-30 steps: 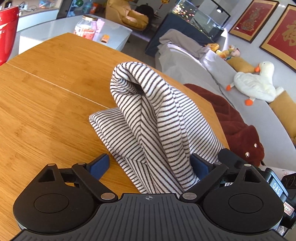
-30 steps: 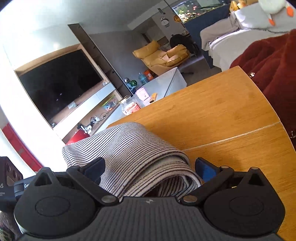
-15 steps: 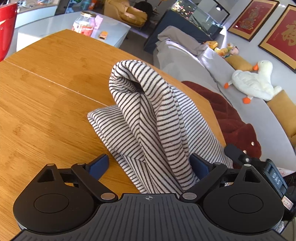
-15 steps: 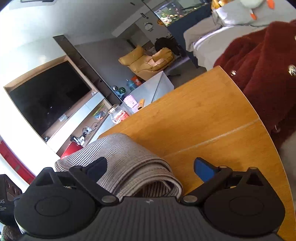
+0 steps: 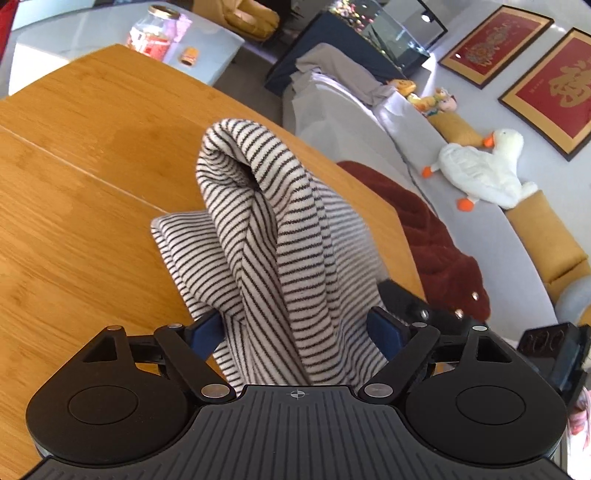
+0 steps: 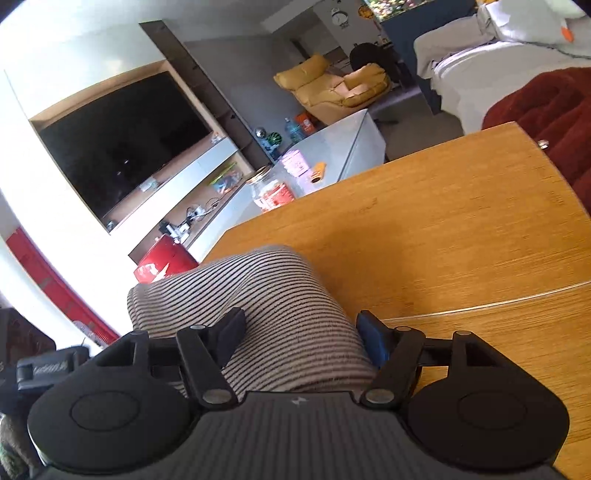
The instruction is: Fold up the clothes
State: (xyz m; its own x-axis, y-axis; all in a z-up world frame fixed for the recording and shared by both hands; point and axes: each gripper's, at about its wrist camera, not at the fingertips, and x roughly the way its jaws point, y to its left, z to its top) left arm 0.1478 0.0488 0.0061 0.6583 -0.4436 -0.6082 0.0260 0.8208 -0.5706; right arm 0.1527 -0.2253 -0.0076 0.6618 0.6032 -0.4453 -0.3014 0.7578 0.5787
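Note:
A black-and-white striped garment (image 5: 266,229) lies folded on the wooden table (image 5: 74,177), with a thick fold standing up between my left fingers. My left gripper (image 5: 295,328) is partly closed around that fold, its blue pads close to the cloth on both sides. In the right wrist view the same striped garment (image 6: 273,314) bulges up between my right fingers. My right gripper (image 6: 299,332) is closed onto the cloth, both pads pressing it. The right gripper's body also shows in the left wrist view (image 5: 417,306), at the table's right edge.
The table's right edge (image 5: 402,236) borders a dark red fluffy garment (image 5: 436,251) on a grey sofa with a plush goose (image 5: 484,173). A low white table with a jar (image 5: 155,29) stands beyond the far edge. A red object (image 6: 166,258) stands by the table's left.
Both grippers narrowed around the striped fold; the right went from wide open to pressing the cloth. The right view swung so more table shows. The garment shifted slightly.

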